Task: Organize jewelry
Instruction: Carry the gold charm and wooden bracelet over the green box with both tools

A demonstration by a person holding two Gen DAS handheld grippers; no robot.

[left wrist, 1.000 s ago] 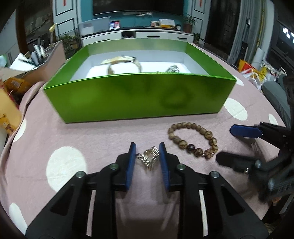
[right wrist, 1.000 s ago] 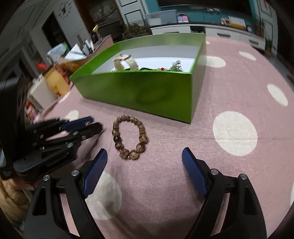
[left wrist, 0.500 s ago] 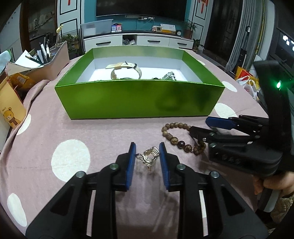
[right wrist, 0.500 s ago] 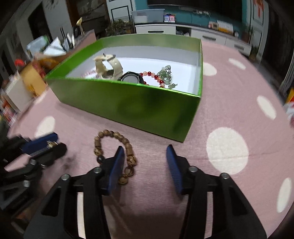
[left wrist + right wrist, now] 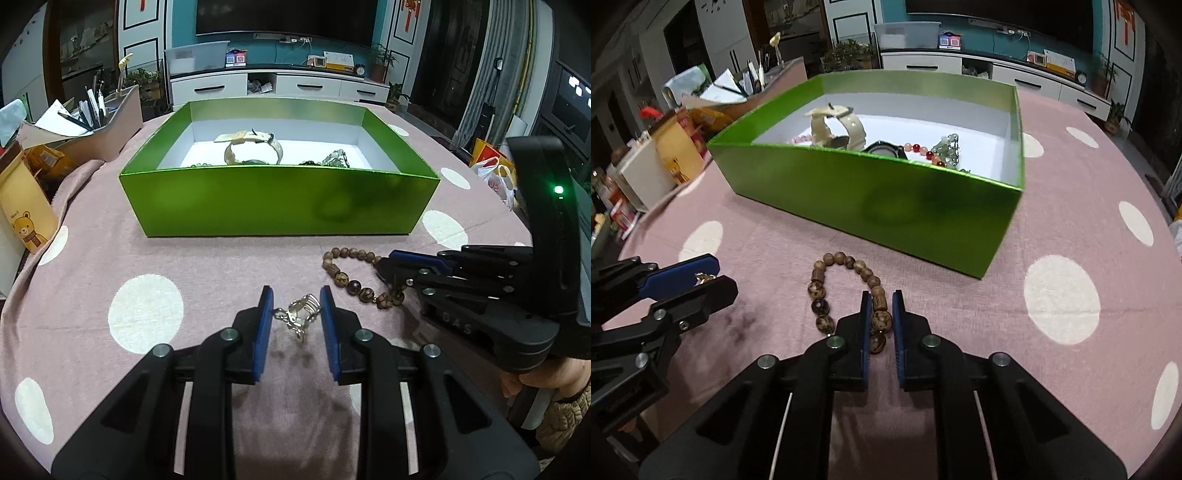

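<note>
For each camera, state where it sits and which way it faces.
Left wrist: on the left tongs, looking forward and down at the metal clip they hold; a hand shows at right.
Right wrist: on the right tongs, angled down as they close around the bead bracelet.
Shared: green box, bracelet, polka-dot cloth, each other's tongs.

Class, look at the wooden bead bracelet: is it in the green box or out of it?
Out. The wooden bead bracelet lies on the pink cloth in front of the green box, one side between the closing right tongs.

Teal wall (image 5: pixel 184 22) (white cabinet (image 5: pixel 277 83) below)
</note>
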